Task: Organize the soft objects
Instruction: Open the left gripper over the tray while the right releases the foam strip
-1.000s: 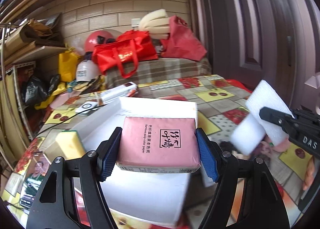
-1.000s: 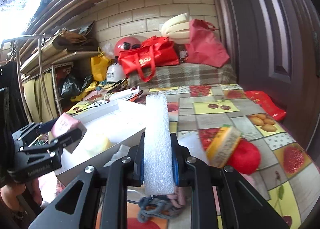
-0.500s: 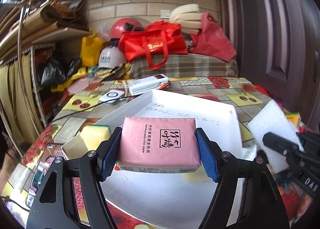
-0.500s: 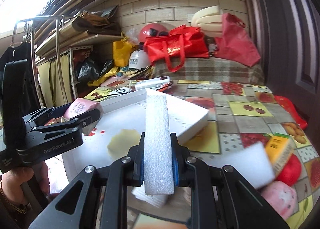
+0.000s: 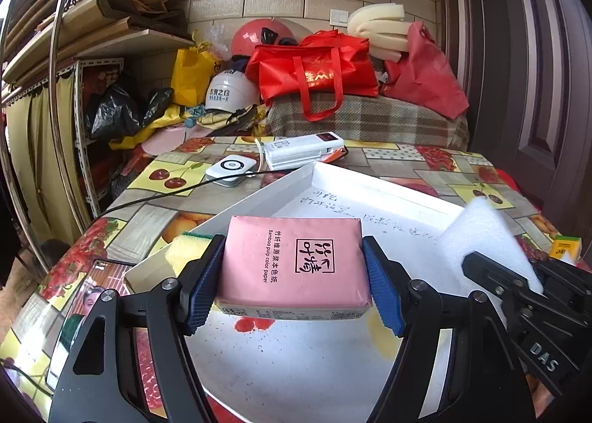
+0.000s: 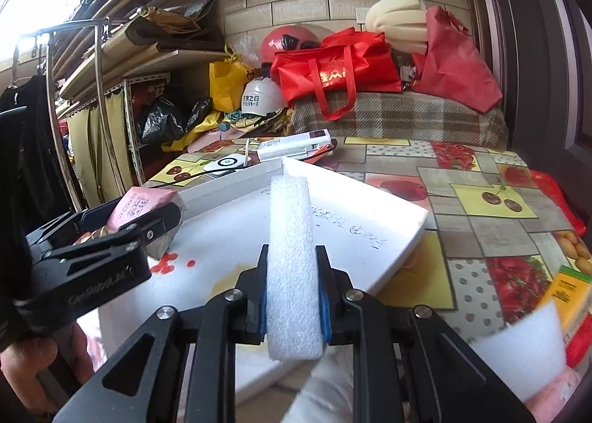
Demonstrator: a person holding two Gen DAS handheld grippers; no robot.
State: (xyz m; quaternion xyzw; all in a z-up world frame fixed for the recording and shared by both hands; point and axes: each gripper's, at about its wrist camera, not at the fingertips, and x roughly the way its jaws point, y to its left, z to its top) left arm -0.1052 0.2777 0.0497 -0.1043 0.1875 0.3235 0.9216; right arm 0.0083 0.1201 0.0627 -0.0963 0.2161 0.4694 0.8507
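Left wrist view: the left gripper is closed on a pink plastic-wrapped pack of tissue paper, held level above the near part of a shallow white cardboard tray. A yellow sponge lies in the tray, just left of the gripper. Right wrist view: the right gripper is clamped on an upright white foam block, also over the tray. For a clean placement, each piece is best lowered until it rests on the tray floor before release, the pack being kept clear of the sponge. Space should be left between the two grippers.
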